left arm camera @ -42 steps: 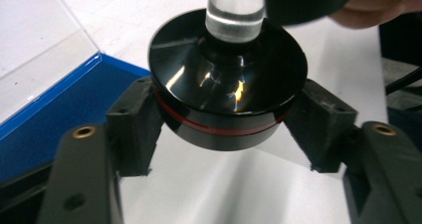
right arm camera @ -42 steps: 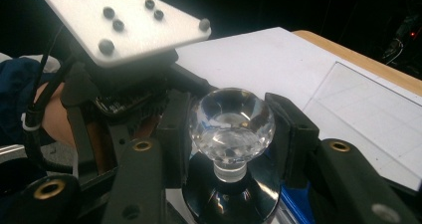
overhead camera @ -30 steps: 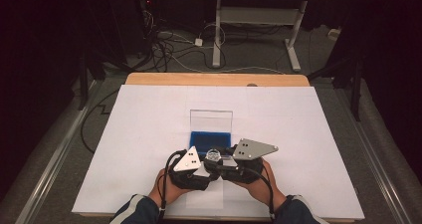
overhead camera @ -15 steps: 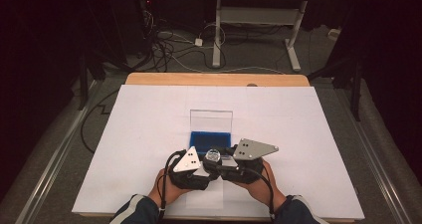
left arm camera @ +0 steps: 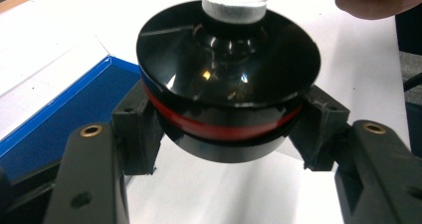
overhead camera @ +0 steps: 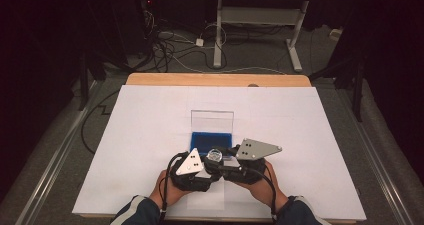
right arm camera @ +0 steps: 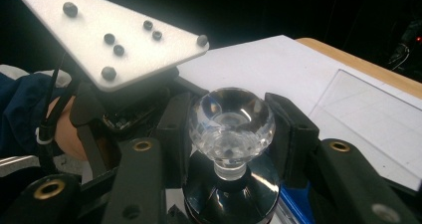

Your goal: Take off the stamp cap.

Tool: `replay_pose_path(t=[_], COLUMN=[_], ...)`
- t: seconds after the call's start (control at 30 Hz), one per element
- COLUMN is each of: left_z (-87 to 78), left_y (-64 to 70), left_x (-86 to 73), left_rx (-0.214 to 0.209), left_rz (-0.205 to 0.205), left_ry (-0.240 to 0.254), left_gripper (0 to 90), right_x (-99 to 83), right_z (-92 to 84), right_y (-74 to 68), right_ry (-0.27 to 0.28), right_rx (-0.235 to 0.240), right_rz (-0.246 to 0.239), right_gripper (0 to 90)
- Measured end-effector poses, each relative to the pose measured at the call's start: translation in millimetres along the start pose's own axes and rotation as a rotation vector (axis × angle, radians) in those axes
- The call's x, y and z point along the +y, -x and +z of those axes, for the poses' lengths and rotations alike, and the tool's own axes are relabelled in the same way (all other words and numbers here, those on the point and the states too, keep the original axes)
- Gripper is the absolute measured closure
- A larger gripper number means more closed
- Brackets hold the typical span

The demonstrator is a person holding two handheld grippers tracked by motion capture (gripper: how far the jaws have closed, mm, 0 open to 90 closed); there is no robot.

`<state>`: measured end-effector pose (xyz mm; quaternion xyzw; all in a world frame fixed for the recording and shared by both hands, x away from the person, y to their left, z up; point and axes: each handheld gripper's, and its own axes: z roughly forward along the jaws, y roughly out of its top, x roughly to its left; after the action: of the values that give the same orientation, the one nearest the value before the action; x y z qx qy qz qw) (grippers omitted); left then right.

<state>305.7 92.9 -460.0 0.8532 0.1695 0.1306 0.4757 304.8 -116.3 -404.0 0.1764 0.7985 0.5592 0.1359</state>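
Gripping one object from two sides, both grippers meet over the near middle of the white table (overhead camera: 150, 135). Between the fingers (left arm camera: 132, 129) of the left gripper (left arm camera: 224, 129) sits a black disc-shaped base (left arm camera: 229, 69) with a red band round its edge, both pads pressing on its rim. The left fingers have just been closing the last bit onto that base. Rising from the middle of the base, a short clear neck carries a faceted glass knob (right arm camera: 231, 122), and the fingers (right arm camera: 293, 134) of the right gripper (right arm camera: 231, 134) are clamped on that knob from either side. In the high view the left gripper (overhead camera: 200, 167) and right gripper (overhead camera: 235, 160) sit nose to nose with the knob (overhead camera: 215, 156) between them. Just beyond the fingers lies a blue tray (overhead camera: 211, 140) with a clear lid (overhead camera: 212, 121) standing upright behind it. Whether base and knob are one piece or two is hard to judge from these angles. A hand (overhead camera: 167, 192) holds each gripper from the near table edge
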Motion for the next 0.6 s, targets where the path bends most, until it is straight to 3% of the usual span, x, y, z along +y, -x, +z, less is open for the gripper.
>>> replay_pose_path(t=[0.6], left_z=[-2.5], left_y=[-3.0], left_x=[-2.6], left_rx=[0.019], left_rz=[0.010], left_ry=[-0.019], left_gripper=[35.8], right_x=[4.0], right_z=[-14.5], right_y=[10.1], right_ry=[0.022], right_rx=[-0.040], right_rz=[-0.007], right_gripper=[56.6])
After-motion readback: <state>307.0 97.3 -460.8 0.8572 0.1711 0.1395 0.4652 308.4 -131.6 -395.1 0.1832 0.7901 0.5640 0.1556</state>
